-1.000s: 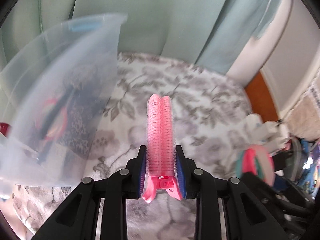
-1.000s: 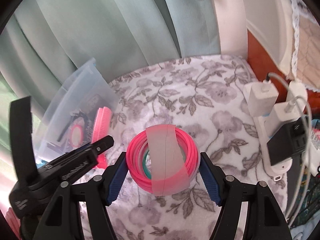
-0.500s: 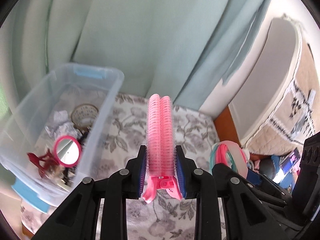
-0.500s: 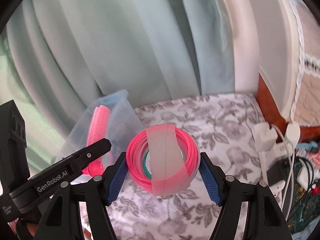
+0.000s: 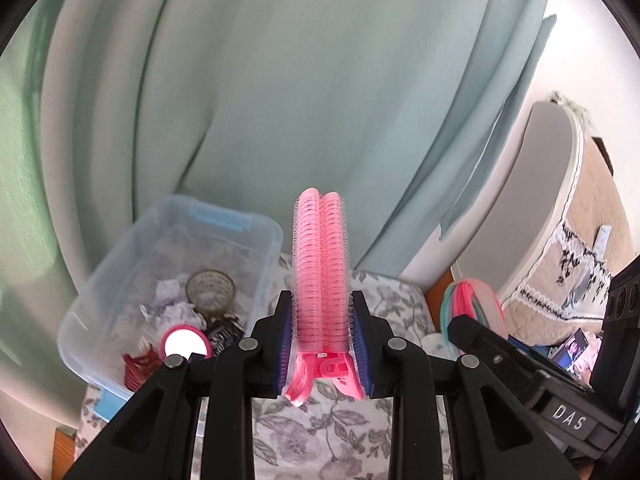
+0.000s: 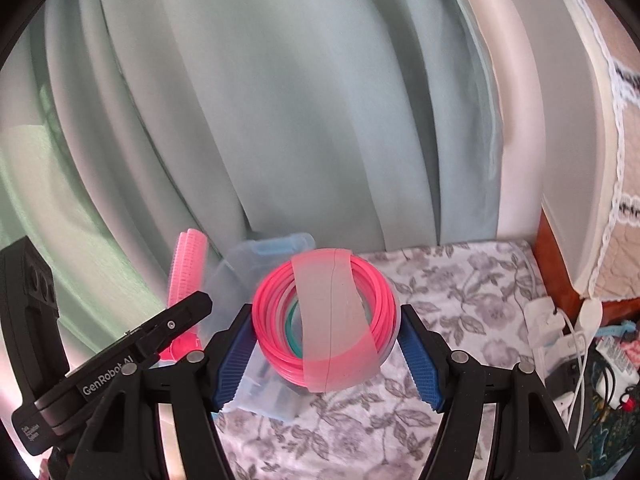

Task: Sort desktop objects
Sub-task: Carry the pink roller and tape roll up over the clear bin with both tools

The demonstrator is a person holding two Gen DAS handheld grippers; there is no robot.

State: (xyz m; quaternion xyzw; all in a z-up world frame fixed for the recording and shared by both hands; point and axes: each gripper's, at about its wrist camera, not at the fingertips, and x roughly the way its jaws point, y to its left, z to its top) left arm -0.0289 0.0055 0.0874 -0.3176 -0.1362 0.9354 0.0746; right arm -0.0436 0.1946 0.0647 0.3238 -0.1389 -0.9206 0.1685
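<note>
My left gripper (image 5: 322, 336) is shut on a pink hair-roller clip (image 5: 321, 268), which stands upright between the blue pads. My right gripper (image 6: 326, 344) is shut on a bundle of pink and teal hoops (image 6: 326, 316) wrapped in a translucent band. Both are held in the air above the floral cloth. A clear plastic bin (image 5: 168, 264) lies below and left of the left gripper; it holds a tape roll (image 5: 210, 286), a pink round mirror (image 5: 184, 344) and crumpled paper. In the right wrist view the bin (image 6: 276, 250) sits behind the hoops, and the pink clip (image 6: 188, 272) shows at the left.
Pale green curtains (image 5: 280, 100) hang behind the table. The floral tablecloth (image 6: 460, 280) covers the surface. A power strip with white chargers and cables (image 6: 560, 328) lies at the right edge. A padded headboard (image 5: 560, 208) stands to the right.
Both grippers have risen with their loads and tilted up, so more curtain shows. The bin has dropped lower in both views. Neither grip has changed.
</note>
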